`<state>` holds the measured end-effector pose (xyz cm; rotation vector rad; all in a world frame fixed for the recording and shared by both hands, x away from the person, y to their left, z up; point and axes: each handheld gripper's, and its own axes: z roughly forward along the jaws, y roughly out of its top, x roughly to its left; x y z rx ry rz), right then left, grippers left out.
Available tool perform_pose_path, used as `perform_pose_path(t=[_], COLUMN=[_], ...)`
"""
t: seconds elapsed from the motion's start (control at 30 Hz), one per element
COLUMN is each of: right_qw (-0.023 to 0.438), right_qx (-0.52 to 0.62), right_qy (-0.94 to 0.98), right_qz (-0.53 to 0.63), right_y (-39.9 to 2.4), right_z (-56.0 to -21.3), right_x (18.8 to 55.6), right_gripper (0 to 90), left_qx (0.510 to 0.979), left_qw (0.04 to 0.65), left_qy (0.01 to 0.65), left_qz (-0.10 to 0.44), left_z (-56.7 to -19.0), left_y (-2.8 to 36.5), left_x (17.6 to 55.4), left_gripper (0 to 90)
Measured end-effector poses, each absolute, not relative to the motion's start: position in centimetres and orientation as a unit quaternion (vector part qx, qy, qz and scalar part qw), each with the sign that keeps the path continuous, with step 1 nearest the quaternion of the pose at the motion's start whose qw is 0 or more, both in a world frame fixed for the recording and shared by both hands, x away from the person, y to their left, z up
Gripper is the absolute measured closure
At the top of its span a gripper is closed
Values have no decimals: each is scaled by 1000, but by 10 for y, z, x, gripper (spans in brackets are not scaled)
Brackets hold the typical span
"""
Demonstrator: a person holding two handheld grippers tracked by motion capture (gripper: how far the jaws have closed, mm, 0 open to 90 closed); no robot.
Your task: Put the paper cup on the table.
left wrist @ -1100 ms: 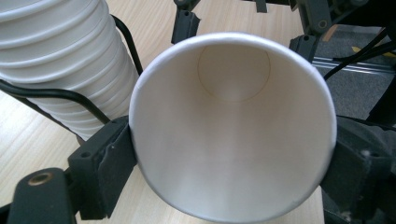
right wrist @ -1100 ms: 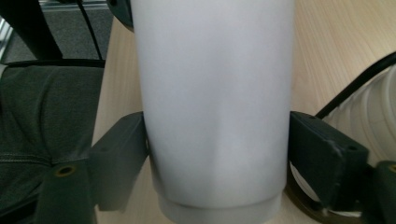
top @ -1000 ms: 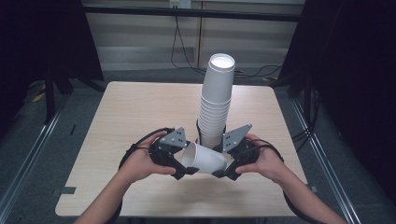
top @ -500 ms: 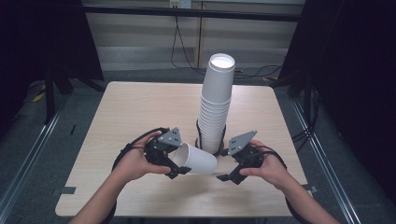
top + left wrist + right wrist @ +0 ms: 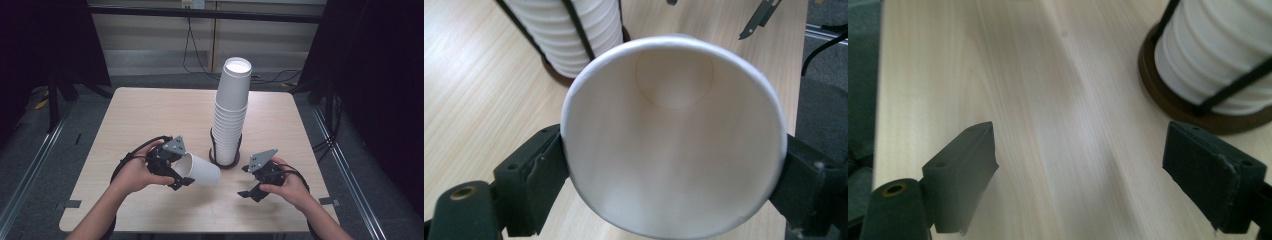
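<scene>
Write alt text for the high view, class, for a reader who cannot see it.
A person's left gripper holds a white paper cup on its side just above a wooden table. The right gripper hangs open and empty on the other side of a tall stack of white cups standing in a round holder.

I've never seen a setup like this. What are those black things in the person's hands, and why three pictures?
A person holds a hand-held grasping tool in each hand at a wooden table. One picture looks down from above; the other two come from small cameras riding on each tool, looking along its black jaws. On the table a tall stack of white paper cups stands in a round holder. The left tool grips a single paper cup lying sideways, its mouth facing that tool's camera. The right tool is open, holding nothing.
</scene>
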<state>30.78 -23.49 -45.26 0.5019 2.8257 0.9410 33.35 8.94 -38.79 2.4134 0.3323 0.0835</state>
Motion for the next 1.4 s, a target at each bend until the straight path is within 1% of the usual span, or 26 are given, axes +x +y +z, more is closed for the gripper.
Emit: perform_pose_path(t=[0.2,0.4,0.67,0.73,0.93,1.4], right_qw=[62,80,86,80,75,91], right_qx=[176,175,190,202,222,236], right_qy=[932,935,931,924,911,893], right_qz=[311,297,298,314,339,373], right_y=[-242,-245,-247,-250,-256,-260], right_z=[-463,-471,-488,-491,-496,-503], right_x=[306,305,302,302,300,297], right_gripper=[136,137,136,140,135,132], left_qx=[935,937,943,947,949,953], left_qw=[326,313,288,274,262,235], left_qy=[136,150,164,163,171,185], left_qz=[39,41,44,46,47,42], left_z=[-390,-389,-385,-383,-381,-379], left_y=[99,108,119,121,123,127], left_x=[336,340,346,348,352,360], left_gripper=[122,119,119,118,114,112])
